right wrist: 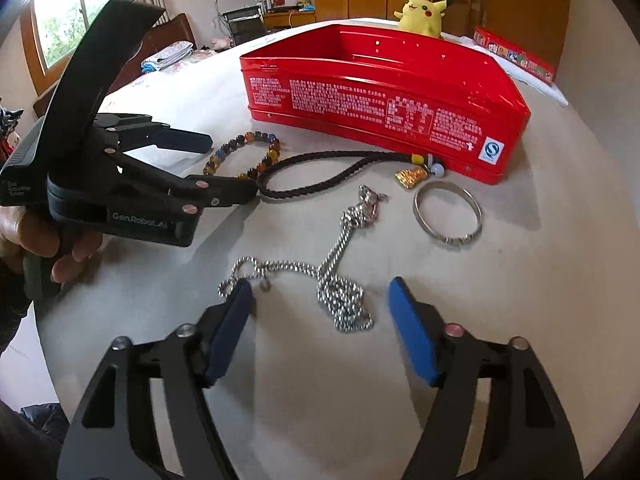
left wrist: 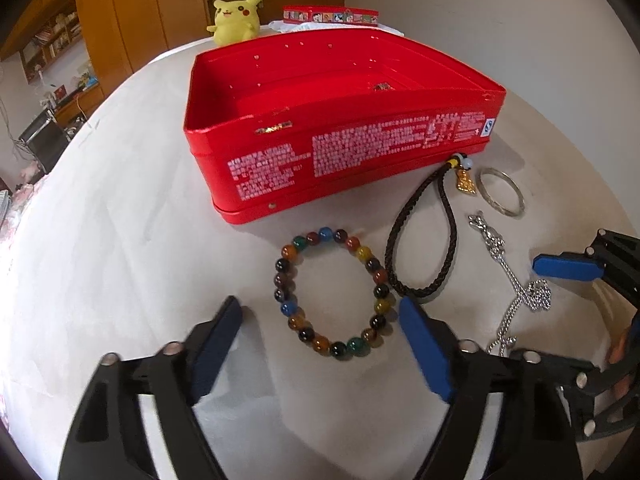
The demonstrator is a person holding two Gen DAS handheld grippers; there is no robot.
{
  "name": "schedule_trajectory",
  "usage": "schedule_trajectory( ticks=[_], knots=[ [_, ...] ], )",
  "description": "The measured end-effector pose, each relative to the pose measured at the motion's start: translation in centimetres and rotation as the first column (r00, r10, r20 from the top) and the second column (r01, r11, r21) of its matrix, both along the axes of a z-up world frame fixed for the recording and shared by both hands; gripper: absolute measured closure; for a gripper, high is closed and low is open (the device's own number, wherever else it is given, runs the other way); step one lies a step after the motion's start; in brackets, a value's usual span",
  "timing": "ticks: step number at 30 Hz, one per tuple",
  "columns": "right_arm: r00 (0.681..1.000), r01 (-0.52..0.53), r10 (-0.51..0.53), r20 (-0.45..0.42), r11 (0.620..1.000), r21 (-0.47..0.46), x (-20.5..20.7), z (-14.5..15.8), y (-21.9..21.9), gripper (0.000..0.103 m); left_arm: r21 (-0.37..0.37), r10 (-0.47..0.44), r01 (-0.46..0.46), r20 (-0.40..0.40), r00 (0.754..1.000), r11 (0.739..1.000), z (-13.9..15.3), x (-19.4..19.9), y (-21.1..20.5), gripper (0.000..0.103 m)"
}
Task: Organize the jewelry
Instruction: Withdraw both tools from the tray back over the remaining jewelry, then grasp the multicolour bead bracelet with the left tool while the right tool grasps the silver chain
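An open red tin box (left wrist: 340, 136) (right wrist: 384, 104) stands on the white table. In front of it lie a multicoloured bead bracelet (left wrist: 332, 292) (right wrist: 244, 152), a black braided cord with a gold charm (left wrist: 424, 236) (right wrist: 320, 168), a silver chain necklace (left wrist: 516, 296) (right wrist: 340, 280) and a silver bangle (left wrist: 502, 192) (right wrist: 448, 216). My left gripper (left wrist: 320, 320) (right wrist: 232, 168) is open, its fingers on either side of the bead bracelet. My right gripper (right wrist: 320, 304) is open, its fingers on either side of the chain; one blue finger (left wrist: 568, 266) shows in the left wrist view.
A yellow Pikachu plush (left wrist: 236, 16) (right wrist: 424, 12) and a small red printed box (left wrist: 330, 14) (right wrist: 516, 56) sit behind the tin. Wooden cabinets and a cluttered desk stand beyond the table. A small item (left wrist: 382, 87) lies inside the tin.
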State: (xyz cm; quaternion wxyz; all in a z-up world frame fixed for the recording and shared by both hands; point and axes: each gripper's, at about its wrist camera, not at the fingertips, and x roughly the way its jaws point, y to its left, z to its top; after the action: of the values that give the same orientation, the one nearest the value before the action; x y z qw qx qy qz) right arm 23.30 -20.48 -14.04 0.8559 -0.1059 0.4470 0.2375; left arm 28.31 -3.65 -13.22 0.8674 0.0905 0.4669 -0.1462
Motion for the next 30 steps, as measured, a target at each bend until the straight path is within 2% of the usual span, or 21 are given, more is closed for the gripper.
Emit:
schedule_trajectory(
  ticks=[2, 4, 6, 8, 15, 16, 17, 23, 28, 30],
  knots=[
    [1.0, -0.003, 0.003, 0.0, 1.0, 0.009, 0.1, 0.0, 0.0, 0.054, -0.006, -0.002, 0.002, 0.0, 1.0, 1.0, 0.2, -0.3, 0.1, 0.048],
    [1.0, -0.005, 0.005, 0.0, 1.0, 0.016, 0.1, 0.1, -0.1, 0.066, -0.005, 0.0, 0.0, -0.001, 1.0, 1.0, 0.4, -0.4, 0.3, 0.074],
    [1.0, -0.005, 0.005, -0.004, 1.0, 0.028, 0.1, 0.2, -0.2, 0.088, -0.008, 0.001, -0.001, -0.007, 1.0, 1.0, 0.4, -0.2, 0.4, 0.087],
    [1.0, 0.0, 0.0, -0.013, 0.999, 0.038, 0.2, 0.3, -0.5, 0.092, -0.024, 0.002, -0.002, -0.011, 1.0, 1.0, 0.6, -0.4, 0.7, 0.087],
    [1.0, 0.013, -0.012, -0.021, 0.998, 0.056, 0.0, 0.9, -0.9, 0.095, -0.049, 0.006, -0.006, -0.006, 1.0, 0.999, 1.1, -1.4, 1.8, 0.088],
    [1.0, 0.014, -0.013, -0.022, 0.998, 0.061, -0.1, 1.0, -1.0, 0.095, -0.05, 0.008, -0.008, -0.002, 1.0, 0.999, 1.3, -1.6, 2.0, 0.102],
    [1.0, 0.015, -0.014, -0.021, 0.998, 0.064, -0.1, 1.1, -1.1, 0.096, -0.049, 0.011, -0.011, -0.001, 1.0, 0.999, 1.5, -1.1, 2.1, 0.103],
    [1.0, 0.021, -0.02, -0.009, 0.996, 0.086, -0.3, 2.2, -1.5, 0.096, -0.055, 0.024, -0.024, 0.001, 1.0, 0.998, 1.8, -1.3, 2.6, 0.103],
    [1.0, 0.022, -0.021, -0.011, 0.996, 0.089, -0.4, 2.4, -1.7, 0.096, -0.13, -0.008, 0.006, -0.021, 1.0, 0.992, 2.5, -1.6, 2.4, 0.102],
    [0.999, 0.027, -0.025, -0.021, 0.995, 0.096, -0.3, 2.1, -1.9, 0.096, -0.121, -0.023, 0.019, -0.027, 0.999, 0.992, 2.3, -1.4, 1.7, 0.098]
  ],
)
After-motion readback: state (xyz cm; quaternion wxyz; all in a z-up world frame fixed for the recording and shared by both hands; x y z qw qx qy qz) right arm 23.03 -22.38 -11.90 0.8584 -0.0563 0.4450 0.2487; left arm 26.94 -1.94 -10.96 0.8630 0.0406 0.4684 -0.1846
